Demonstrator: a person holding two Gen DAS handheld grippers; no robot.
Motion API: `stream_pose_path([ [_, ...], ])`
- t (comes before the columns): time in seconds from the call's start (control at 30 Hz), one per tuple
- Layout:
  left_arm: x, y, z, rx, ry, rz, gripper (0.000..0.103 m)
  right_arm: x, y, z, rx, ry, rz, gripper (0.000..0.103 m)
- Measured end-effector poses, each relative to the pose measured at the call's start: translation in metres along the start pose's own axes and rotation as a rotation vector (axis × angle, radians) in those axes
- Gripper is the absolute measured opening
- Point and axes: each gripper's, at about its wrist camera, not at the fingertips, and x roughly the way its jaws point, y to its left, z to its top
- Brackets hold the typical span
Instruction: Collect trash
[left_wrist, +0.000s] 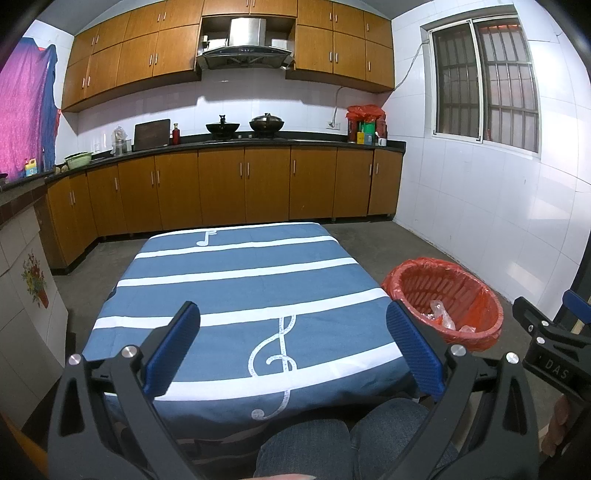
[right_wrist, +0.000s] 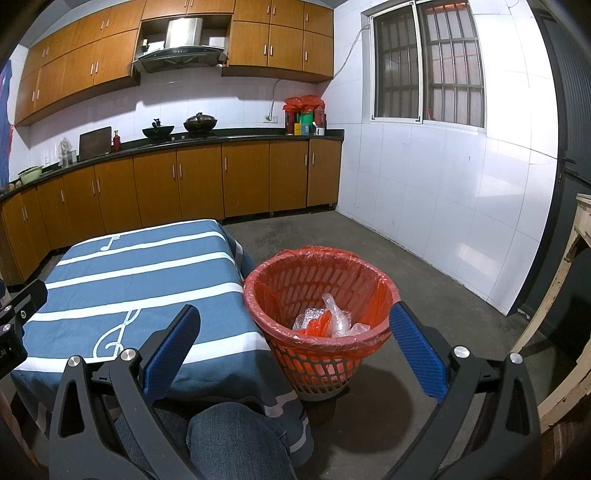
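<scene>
A red mesh waste basket (right_wrist: 325, 354) with a red liner stands on the floor right of the table; it also shows in the left wrist view (left_wrist: 476, 332). Clear plastic and bubble-wrap trash (right_wrist: 332, 317) lies inside it. My left gripper (left_wrist: 293, 325) is open and empty, held above the near part of the table (left_wrist: 240, 288) with its blue striped cloth. My right gripper (right_wrist: 295, 325) is open and empty, held near the basket's front rim. The right gripper shows at the right edge of the left wrist view (left_wrist: 546, 332).
The person's knees in jeans (right_wrist: 236, 439) are under the near table edge. Wooden kitchen cabinets (left_wrist: 221, 184) run along the back wall. A white tiled wall (right_wrist: 443, 206) and a wooden frame (right_wrist: 569, 295) are on the right. Concrete floor (right_wrist: 369, 251) surrounds the basket.
</scene>
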Motion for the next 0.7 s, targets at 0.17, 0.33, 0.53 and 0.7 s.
stream_pose_path([
  [0.17,0.0008,0.0004,-0.0001,0.000,0.003,0.000,0.099,0.0002,0.0000,0.0004,0.000,0.001,0.000,0.101],
  [0.33,0.0003,-0.0002,-0.0019,0.003,0.000,0.007,0.099,0.0004,-0.0004,-0.0004,0.000,0.001,0.000,0.101],
  [0.53,0.0004,-0.0004,-0.0011,0.003,-0.002,0.008,0.099,-0.0004,-0.0002,-0.0008,0.001,0.001,0.000,0.101],
  [0.7,0.0001,-0.0004,-0.0015,0.002,0.001,0.004,0.099,0.0002,-0.0006,0.0002,0.000,0.001,0.000,0.101],
])
